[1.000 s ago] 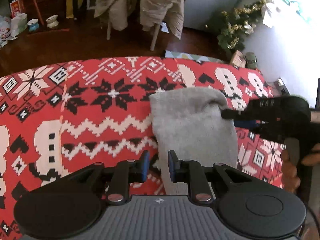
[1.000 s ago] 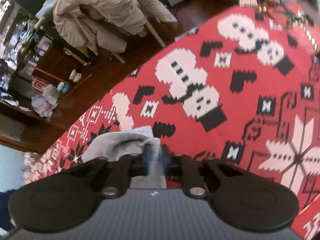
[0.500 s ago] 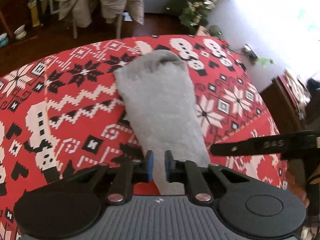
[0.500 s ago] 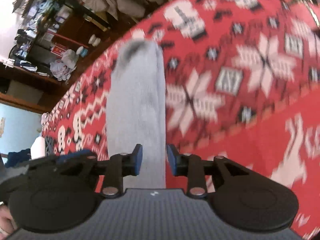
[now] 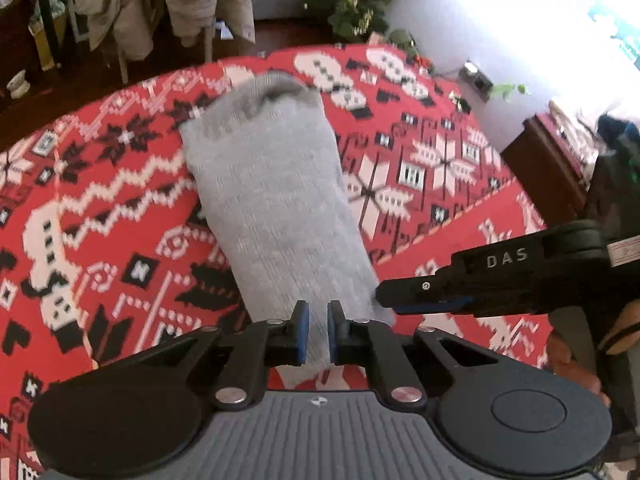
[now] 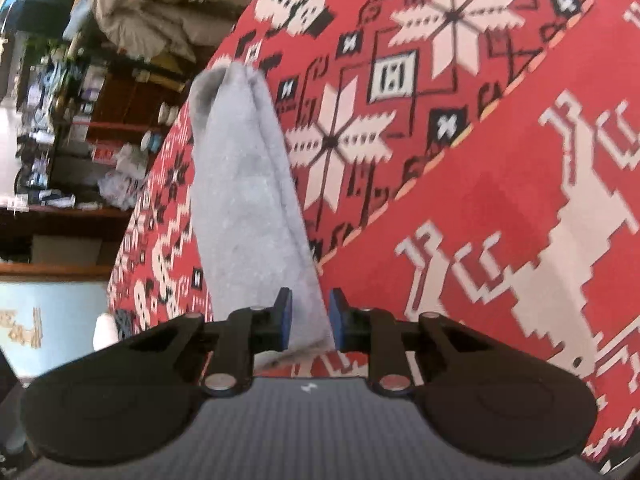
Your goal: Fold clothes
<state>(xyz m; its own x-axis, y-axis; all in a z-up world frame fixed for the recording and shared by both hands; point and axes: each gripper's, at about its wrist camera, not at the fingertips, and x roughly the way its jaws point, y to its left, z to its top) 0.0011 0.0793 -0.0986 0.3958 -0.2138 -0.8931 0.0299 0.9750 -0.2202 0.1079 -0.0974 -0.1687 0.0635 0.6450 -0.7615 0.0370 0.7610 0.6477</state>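
Observation:
A grey knitted cloth [image 5: 276, 208], folded into a long narrow strip, lies on the red patterned table cover [image 5: 100, 216]. Its near end runs between the fingers of both grippers. My left gripper [image 5: 317, 330] has its jaws narrowly apart with the cloth's near end between the pads. My right gripper [image 6: 310, 320] is open a little wider around the cloth's near right corner [image 6: 308, 312]. In the left wrist view the right gripper [image 5: 384, 298] comes in from the right, its tip at the cloth's near right edge. The cloth also shows in the right wrist view [image 6: 244, 200].
A chair draped with beige coats [image 5: 168, 4] stands beyond the table's far edge. A small Christmas tree [image 5: 360, 4] stands at the back. A wooden cabinet [image 5: 548, 168] is at the right. Cluttered shelves [image 6: 60, 120] show at the left in the right wrist view.
Both grippers pulled back from the cloth's far end to its near end. The right gripper, shut at the far end a second ago, now stands open at the near right corner.

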